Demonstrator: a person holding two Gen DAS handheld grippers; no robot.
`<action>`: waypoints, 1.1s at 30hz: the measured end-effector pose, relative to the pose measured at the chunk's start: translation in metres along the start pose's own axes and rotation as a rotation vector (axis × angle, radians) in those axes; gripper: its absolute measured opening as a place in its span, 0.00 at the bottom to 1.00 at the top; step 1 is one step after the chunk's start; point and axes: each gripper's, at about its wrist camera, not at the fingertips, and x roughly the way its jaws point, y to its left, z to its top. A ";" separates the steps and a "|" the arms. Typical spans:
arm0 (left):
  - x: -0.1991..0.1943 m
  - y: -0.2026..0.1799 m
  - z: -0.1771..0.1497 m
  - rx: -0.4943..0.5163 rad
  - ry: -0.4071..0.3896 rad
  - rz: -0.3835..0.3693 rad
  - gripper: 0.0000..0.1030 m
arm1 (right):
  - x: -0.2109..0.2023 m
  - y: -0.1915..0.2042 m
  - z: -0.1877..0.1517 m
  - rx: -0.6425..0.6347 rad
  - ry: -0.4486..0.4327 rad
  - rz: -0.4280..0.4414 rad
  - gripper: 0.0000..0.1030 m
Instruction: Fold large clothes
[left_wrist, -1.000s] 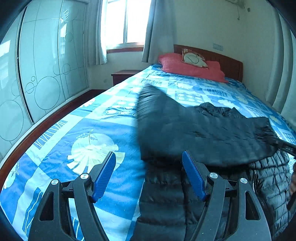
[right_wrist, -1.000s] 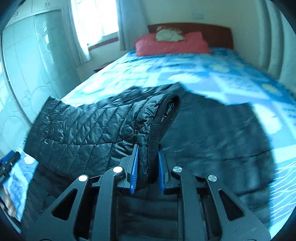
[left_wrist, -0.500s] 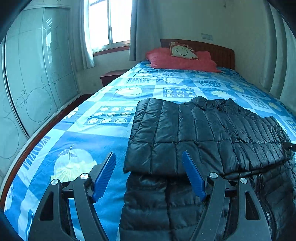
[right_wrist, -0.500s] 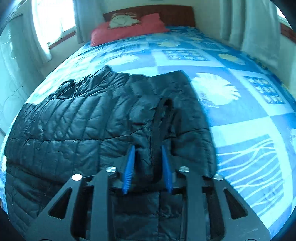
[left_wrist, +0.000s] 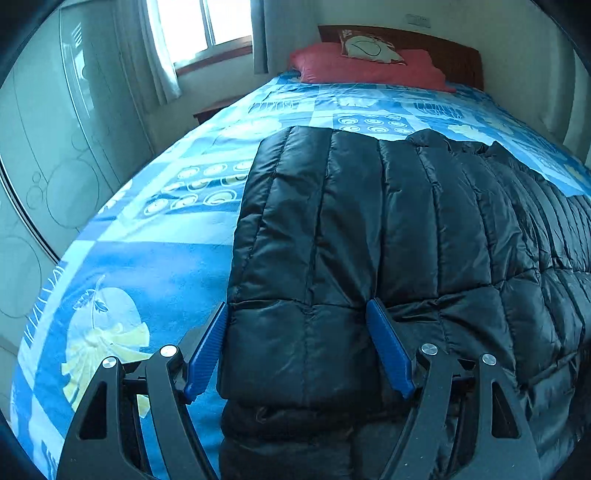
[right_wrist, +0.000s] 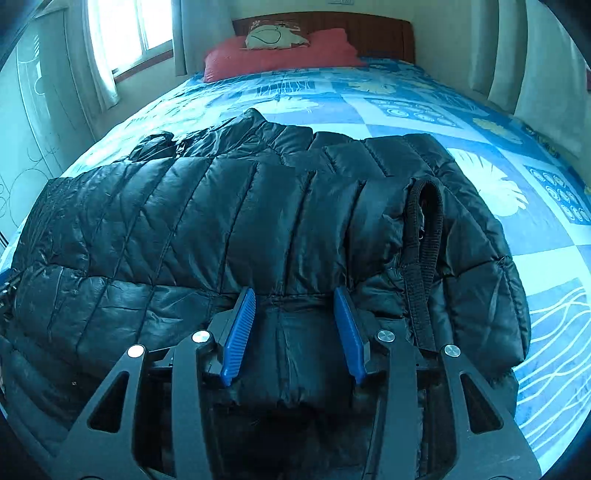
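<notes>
Daylight comes from the window (left_wrist: 207, 29) at the far left of the room; its panes are blown out to white in both views. The cast is cool and bluish. Soft sheen glints on the black puffer jacket (left_wrist: 388, 229), while its folds near the bottom edge sink into deep shadow. Both pictures are sharp, though fisheye distortion bends the wardrobe (left_wrist: 48, 166) and black vignettes fill the corners.
</notes>
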 end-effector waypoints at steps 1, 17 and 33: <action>-0.002 0.001 0.001 0.000 -0.003 -0.004 0.72 | -0.002 -0.001 0.001 0.001 0.002 0.003 0.42; 0.048 0.015 0.053 -0.069 0.082 -0.010 0.72 | 0.038 -0.023 0.048 0.087 0.028 0.037 0.49; 0.085 0.031 0.080 -0.167 0.060 -0.017 0.78 | 0.058 -0.015 0.062 0.037 -0.022 0.021 0.51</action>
